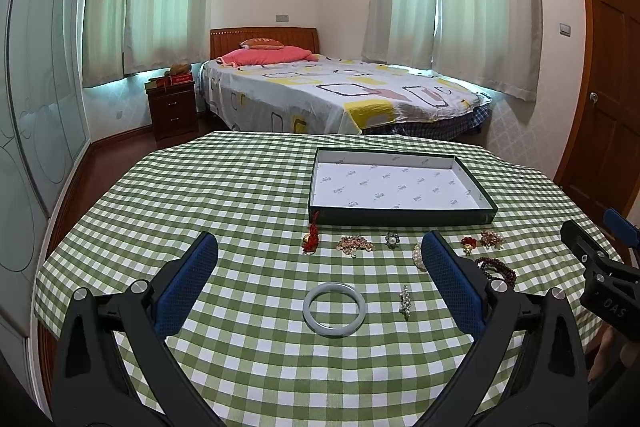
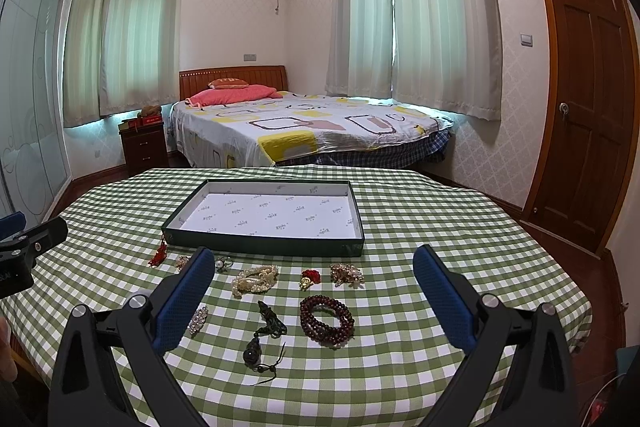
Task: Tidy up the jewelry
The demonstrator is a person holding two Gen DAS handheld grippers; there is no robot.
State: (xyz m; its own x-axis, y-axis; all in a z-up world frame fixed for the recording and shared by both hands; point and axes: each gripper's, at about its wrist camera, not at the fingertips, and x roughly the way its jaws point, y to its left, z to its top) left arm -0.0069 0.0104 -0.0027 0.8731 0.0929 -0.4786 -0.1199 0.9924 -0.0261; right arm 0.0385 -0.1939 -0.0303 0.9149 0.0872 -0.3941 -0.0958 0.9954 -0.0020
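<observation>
A dark green box tray [image 1: 400, 218] [image 2: 264, 245] with a white lining stands empty at the far side of the checked table. In front of it lies jewelry: a pale jade bangle [image 1: 335, 309], a crystal brooch [image 1: 405, 302] [image 2: 198, 319], a red knot charm [image 1: 311, 241] [image 2: 159, 255], a gold cluster brooch [image 1: 355, 245], a pearl ring [image 1: 391, 239] [image 2: 223, 263], a pearl bracelet [image 2: 255, 279], a dark red bead bracelet [image 2: 327, 320] [image 1: 496, 267], a dark pendant on a cord [image 2: 264, 335], a red-gold charm [image 2: 310, 277]. My left gripper [image 1: 320, 251] hovers open above the bangle. My right gripper [image 2: 314, 263] hovers open above the bead bracelet and pendant.
The table carries a green and white checked cloth [image 1: 240, 195] [image 2: 460, 227]. Behind it stand a bed [image 1: 340, 95], a nightstand [image 1: 170, 107] and curtained windows. A wooden door [image 2: 584, 99] is at the right. The other gripper's body [image 1: 600, 275] [image 2: 20, 255] shows at each view's edge.
</observation>
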